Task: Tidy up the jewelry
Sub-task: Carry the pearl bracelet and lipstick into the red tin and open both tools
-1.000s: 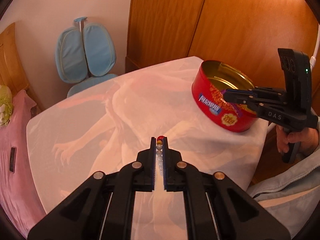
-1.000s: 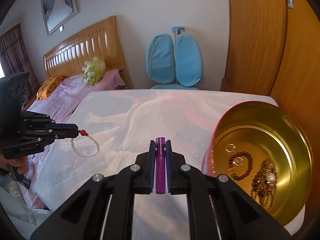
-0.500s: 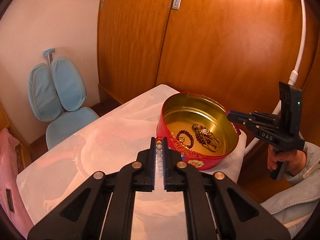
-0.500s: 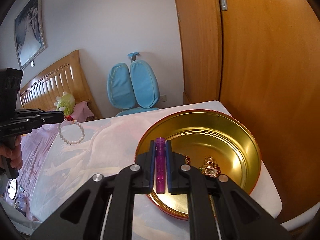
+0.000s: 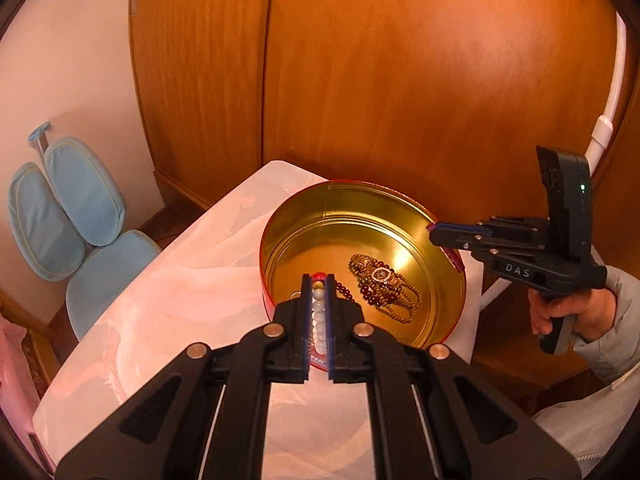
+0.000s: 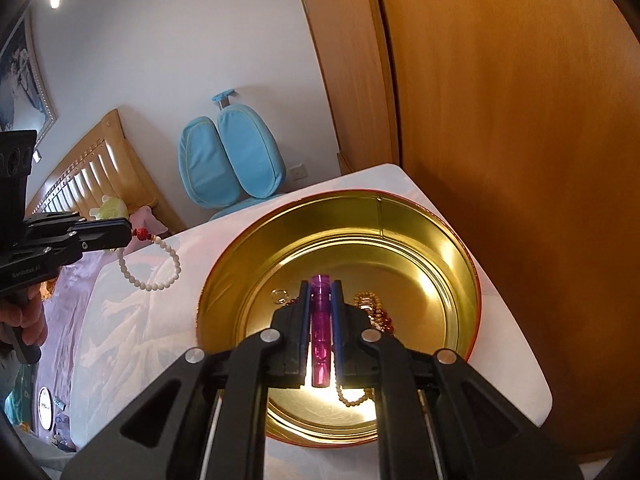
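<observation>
I'm at the drop-off step w/ both pieces carried to the tin (image 6: pixel 468 256) — next I need each tip over its bare floor, beside the bracelets (image 5: pixel 384 284) inside, then jaws eased apart. Left gripper (image 5: pixel 319 280) is clamped tight on the white bead bracelet (image 6: pixel 150 268), which hangs just left of the tin's rim. Right gripper (image 6: pixel 320 292) is pinched on the purple tube (image 6: pixel 320 332), above the tin's middle.

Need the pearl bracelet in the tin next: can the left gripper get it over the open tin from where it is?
Probably yes. The left gripper is shut on the pearl bracelet, and the tin is open with nothing across its mouth.
</observation>
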